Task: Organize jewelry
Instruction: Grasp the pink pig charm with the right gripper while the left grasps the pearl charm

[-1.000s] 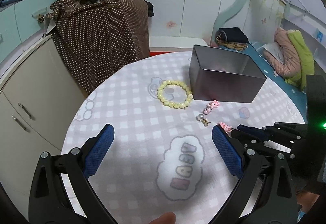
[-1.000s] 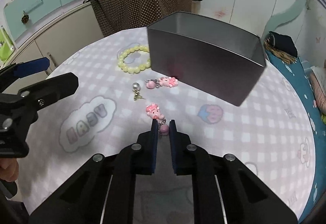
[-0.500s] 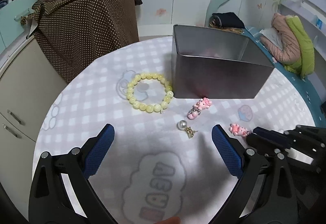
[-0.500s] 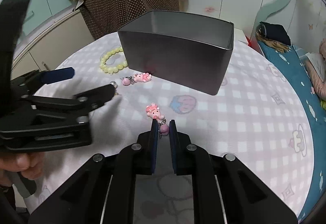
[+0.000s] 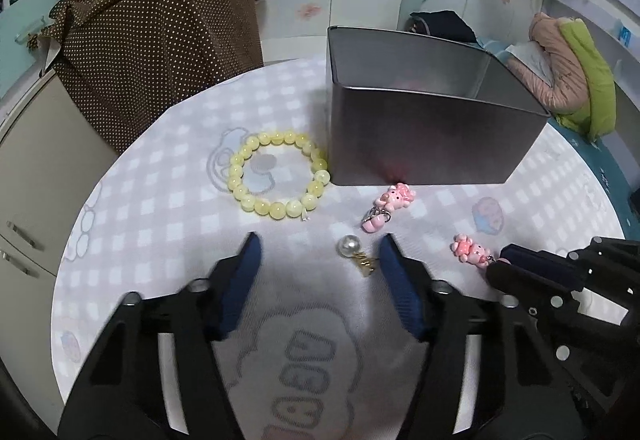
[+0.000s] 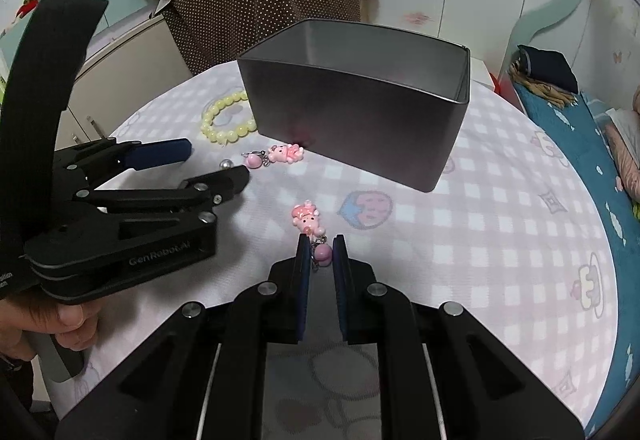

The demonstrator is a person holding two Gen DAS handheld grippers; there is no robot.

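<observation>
A grey metal box point(image 5: 424, 128) point(image 6: 360, 120) stands on the round table. A yellow bead bracelet point(image 5: 278, 176) point(image 6: 226, 118) lies left of it. A pink pig earring point(image 5: 386, 208) point(image 6: 276, 156) lies at the box's front. A pearl earring point(image 5: 354, 252) lies between the fingers of my left gripper point(image 5: 320, 252), which is open and half closed. My right gripper point(image 6: 320, 254) is shut on the pink bead of a second pink pig earring point(image 6: 308, 220) point(image 5: 470, 250), which rests on the cloth.
The table has a pink checked cloth point(image 6: 500, 224) with cartoon prints. A brown dotted cloth point(image 5: 160, 52) covers something behind the table. White cabinets point(image 5: 28, 180) stand at the left. A bed with clothes point(image 5: 568, 64) is at the right.
My left gripper has moved forward toward the pearl earring and its fingers have narrowed around it. My right gripper stays shut on the pink pig earring.
</observation>
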